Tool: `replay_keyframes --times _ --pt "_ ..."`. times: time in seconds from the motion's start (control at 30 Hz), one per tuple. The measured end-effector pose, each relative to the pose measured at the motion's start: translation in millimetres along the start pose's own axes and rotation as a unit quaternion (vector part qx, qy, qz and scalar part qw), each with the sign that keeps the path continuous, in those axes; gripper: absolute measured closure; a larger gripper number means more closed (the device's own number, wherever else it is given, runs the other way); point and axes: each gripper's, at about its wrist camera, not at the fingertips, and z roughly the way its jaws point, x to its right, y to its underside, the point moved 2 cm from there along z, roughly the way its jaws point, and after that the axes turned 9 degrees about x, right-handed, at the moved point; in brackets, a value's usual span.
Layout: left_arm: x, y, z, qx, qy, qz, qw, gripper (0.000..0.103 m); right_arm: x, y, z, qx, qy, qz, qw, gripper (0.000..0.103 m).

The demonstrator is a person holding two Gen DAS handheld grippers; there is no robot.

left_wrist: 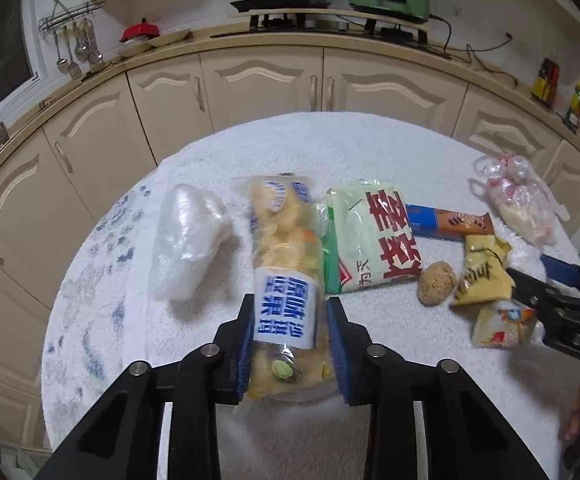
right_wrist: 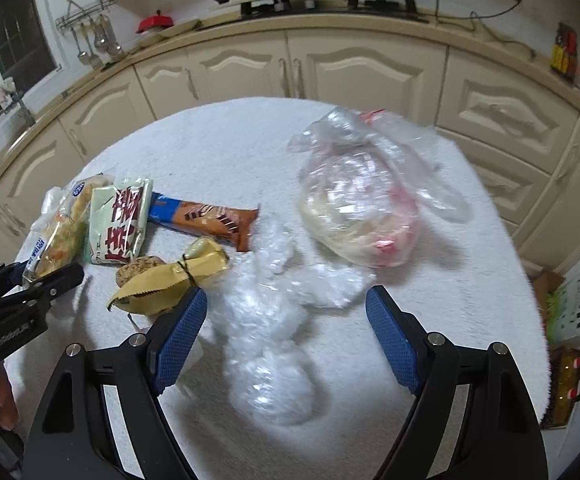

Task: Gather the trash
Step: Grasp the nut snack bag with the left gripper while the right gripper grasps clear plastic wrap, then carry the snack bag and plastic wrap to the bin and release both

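So the left gripper (left_wrist: 290, 344) has its blue pads pressed against both long sides of the clear snack bag (left_wrist: 286, 280) with the blue-and-white label – closed onto it near the end closest to the camera, label right between the pads. That bag lies lengthwise on the white towel-covered table (left_wrist: 250, 148), its far end pointing at the cabinets, with the green-and-white packet (left_wrist: 369, 236) touching or slightly overlapping its right edge. My guess is it's light and crinkly, slick film with loose bits inside, so it'll sag and fold on the far end once lifted. Squeezing across the narrow width where the label wraps seems like the sane spot, since the film is doubled there and less likely to slip out.

The right gripper (right_wrist: 286, 320) is spread wide with nothing held – a crumpled wad of clear plastic (right_wrist: 270, 344) sits on the table between and just ahead of its pads, blurry in the right wrist view. That stuff probably weighs next to nothing and is springy, so I'd pinch it through the thick middle rather than a loose flap. Beyond it is a knotted clear bag (right_wrist: 361, 216) with pale and pink contents, which looks squishy.

Pose-wise, both grippers angle down at the table from the near side, left one low over its bag, right one beside the tan wrapper (right_wrist: 174, 280) and a round brownish lump (right_wrist: 138, 270).
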Motion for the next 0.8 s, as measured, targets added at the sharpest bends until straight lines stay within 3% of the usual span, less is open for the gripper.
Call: replay_keyframes --times 0.03,0.1,0.13,0.3,0.43,0.57,0.7,0.8 --pt "-2.4 0.2 -3.5 0.002 0.006 -0.004 1.0 0.073 -2.0 -0.4 1.2 0.003 -0.005 -0.002 1.0 0.033" --pt "0.1 6.8 -18.9 0.008 0.009 -0.001 0.9999 0.074 -2.4 -1.1 0.8 0.007 0.0 -0.007 1.0 0.073" --pt "-0.2 8.0 -22.4 0.011 0.009 0.002 0.9999 0.074 -1.6 -0.2 -0.1 0.004 -0.022 0.002 1.0 0.077" --pt "1.8 18.6 -52.6 0.032 0.018 -0.002 0.9993 0.074 -2.6 10.3 -24.4 0.022 -0.034 0.012 0.999 0.077" --pt "6.9 25.7 -87.0 0.056 0.033 -0.011 0.9978 0.074 -0.6 16.5 -67.8 0.065 -0.033 0.022 0.997 0.077" --pt "8.6 35.9 -119.8 0.079 0.018 -0.019 0.9965 0.074 4.6 21.7 -103.5 0.089 -0.034 0.029 0.995 0.077" --pt "26.0 41.7 -149.2 0.091 0.049 -0.017 0.9945 0.074 11.5 35.2 -134.2 0.107 -0.038 0.036 0.993 0.077" --pt "59.3 48.0 -167.8 0.099 0.071 0.006 0.9925 0.074 23.3 44.9 -149.8 0.115 -0.036 0.048 0.992 0.077"
